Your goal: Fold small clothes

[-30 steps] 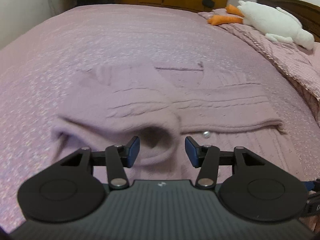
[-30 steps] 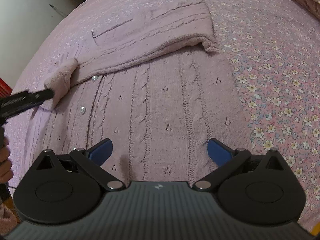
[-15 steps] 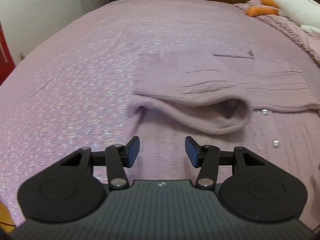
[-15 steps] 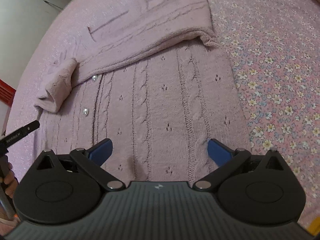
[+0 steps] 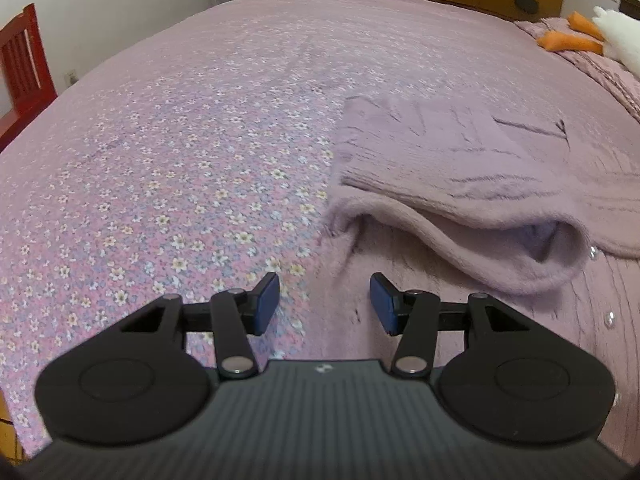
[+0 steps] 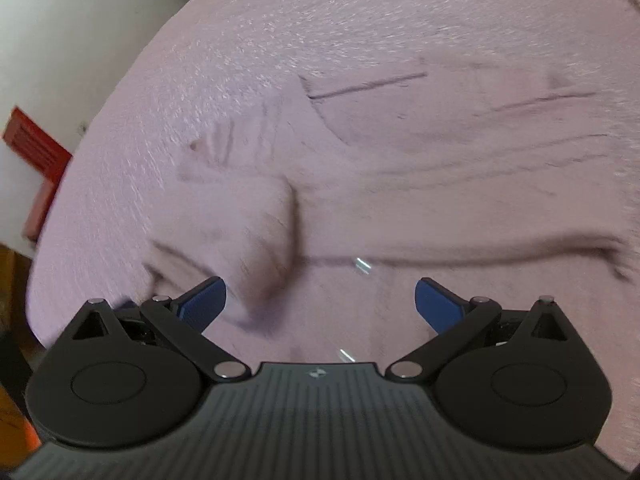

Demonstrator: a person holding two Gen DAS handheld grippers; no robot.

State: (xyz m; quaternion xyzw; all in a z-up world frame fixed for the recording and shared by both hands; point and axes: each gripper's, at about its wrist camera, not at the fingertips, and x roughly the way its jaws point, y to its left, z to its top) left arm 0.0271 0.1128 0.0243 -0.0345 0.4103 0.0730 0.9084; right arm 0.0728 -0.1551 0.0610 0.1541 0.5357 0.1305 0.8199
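**Sleeve laid, both grippers pulling clear**

The left gripper (image 5: 324,304) is drifting off the folded sleeve (image 5: 472,236), fingers released and empty. The right gripper (image 6: 320,300), spread wide, is sweeping over the cardigan (image 6: 440,200) lying on the bed (image 5: 180,160), probably seeking the next fold.

A red chair (image 5: 24,68) stands beside the floral bedspread (image 5: 180,168).

Left gripper (image 5: 324,302) pointed steeply downward, jaws partly apart, blue pads (image 5: 266,303) bare, nothing between them; right gripper (image 6: 320,304) likewise angled down, jaws spread wider, empty; its view motion-blurred.
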